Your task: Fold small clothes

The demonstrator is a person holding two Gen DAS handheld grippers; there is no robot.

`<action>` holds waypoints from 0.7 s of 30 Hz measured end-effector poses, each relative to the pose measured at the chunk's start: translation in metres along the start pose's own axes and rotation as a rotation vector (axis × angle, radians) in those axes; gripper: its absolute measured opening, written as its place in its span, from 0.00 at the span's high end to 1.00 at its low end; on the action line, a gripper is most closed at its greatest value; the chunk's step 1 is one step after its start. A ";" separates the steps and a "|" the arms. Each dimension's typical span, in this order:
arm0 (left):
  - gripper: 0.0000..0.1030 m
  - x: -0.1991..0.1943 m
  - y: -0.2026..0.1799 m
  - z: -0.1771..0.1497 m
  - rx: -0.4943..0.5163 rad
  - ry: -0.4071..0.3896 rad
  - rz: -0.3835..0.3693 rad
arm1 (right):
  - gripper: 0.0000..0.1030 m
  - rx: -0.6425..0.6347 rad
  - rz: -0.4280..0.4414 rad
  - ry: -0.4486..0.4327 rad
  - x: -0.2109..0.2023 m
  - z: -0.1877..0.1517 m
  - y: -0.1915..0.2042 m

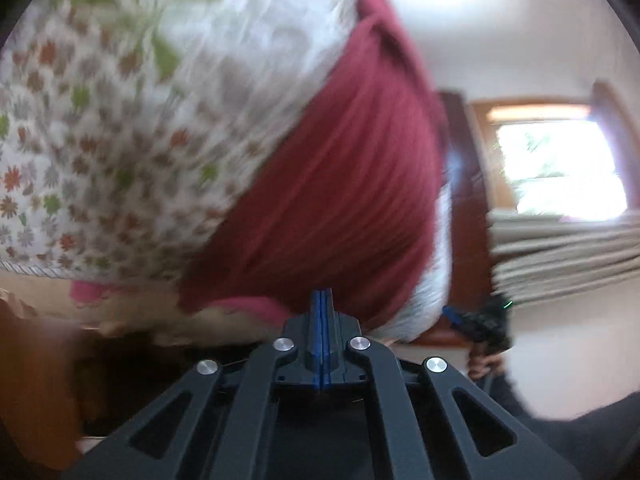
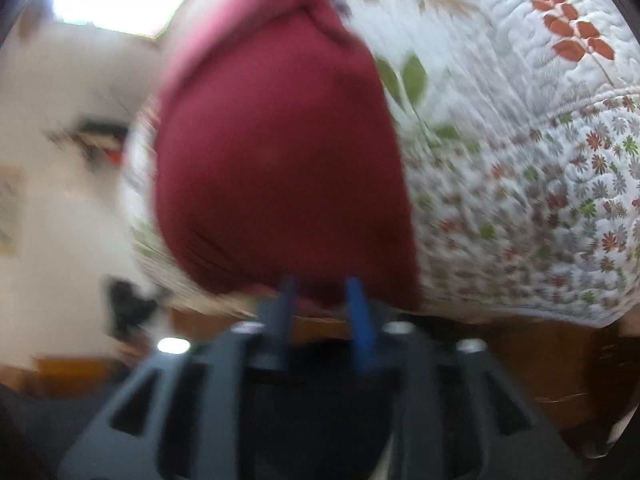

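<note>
Maroon garment lies on your floral quilt; your left gripper is pinched together at its near edge, your right gripper spread apart.

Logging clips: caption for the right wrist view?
Open right gripper at the edge of a maroon garment on a floral quilt.
</note>
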State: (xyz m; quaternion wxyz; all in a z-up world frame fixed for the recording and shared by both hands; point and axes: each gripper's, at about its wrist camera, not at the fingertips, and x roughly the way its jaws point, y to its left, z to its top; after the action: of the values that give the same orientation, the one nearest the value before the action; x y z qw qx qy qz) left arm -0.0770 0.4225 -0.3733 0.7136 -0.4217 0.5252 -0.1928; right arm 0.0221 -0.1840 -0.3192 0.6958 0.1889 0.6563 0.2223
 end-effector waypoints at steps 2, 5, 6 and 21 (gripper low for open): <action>0.77 0.015 -0.002 0.000 0.079 0.037 0.114 | 0.51 -0.069 -0.061 0.050 0.025 -0.007 -0.001; 0.48 0.030 0.001 0.006 0.122 0.032 0.174 | 0.51 -0.103 -0.102 0.092 0.054 -0.010 -0.008; 0.48 0.034 0.003 0.009 0.126 0.036 0.182 | 0.51 -0.108 -0.124 0.093 0.062 -0.009 -0.012; 0.60 0.085 -0.024 0.039 0.199 0.111 0.251 | 0.53 -0.052 -0.039 0.045 0.070 -0.010 -0.027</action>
State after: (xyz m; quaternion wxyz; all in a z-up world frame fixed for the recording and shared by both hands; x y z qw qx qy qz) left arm -0.0056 0.3631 -0.4000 0.7403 -0.2685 0.5906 -0.1763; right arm 0.0162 -0.1675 -0.3932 0.6898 0.1528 0.6693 0.2298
